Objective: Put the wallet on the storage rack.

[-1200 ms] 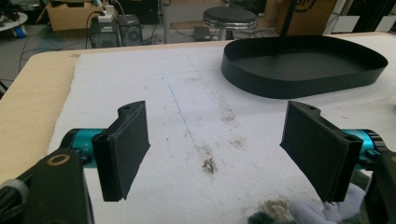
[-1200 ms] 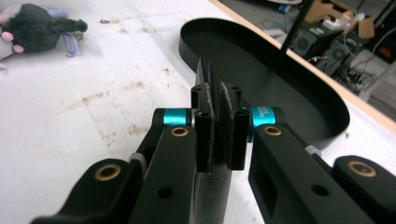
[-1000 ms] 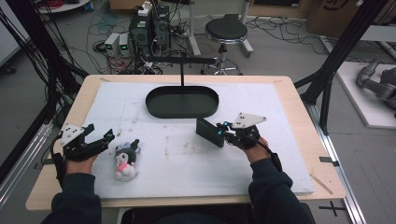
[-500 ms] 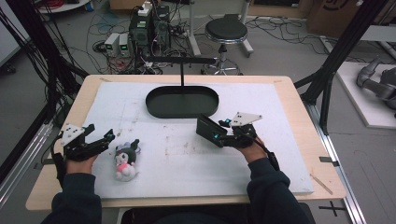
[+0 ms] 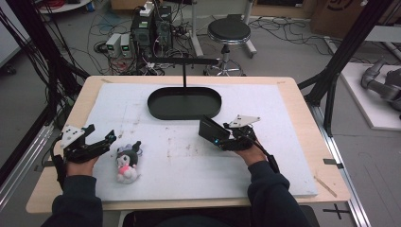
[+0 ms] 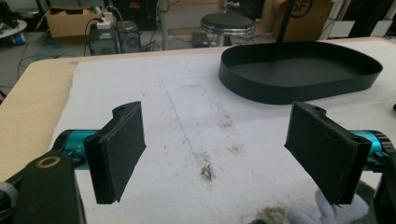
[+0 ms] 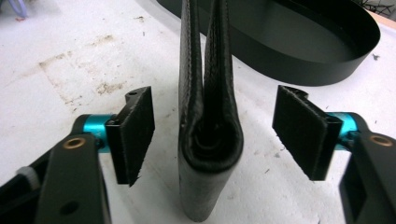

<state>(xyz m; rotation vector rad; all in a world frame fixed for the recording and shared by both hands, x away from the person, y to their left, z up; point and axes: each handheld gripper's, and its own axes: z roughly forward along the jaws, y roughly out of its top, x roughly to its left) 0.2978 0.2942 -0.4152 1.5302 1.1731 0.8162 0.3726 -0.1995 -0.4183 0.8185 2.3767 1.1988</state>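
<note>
Since the earlier frame my right gripper (image 7: 212, 140) jaws have just been opening off the folded black wallet (image 7: 208, 135), now standing unheld on edge between them at frame centre, so it may topple; my left gripper (image 6: 217, 154) gapes empty.

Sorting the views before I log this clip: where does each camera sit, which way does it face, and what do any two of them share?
High view: above the person's side, looking forward and down on the table; forearms, left gripper and right gripper show.
Left gripper view: on the left gripper, looking across the white mat to the black tray; jaws apart.
Right gripper view: on the right gripper; its jaws have just been opening, with the black wallet between them, untouched.
Shared: all three show the tray.
</note>
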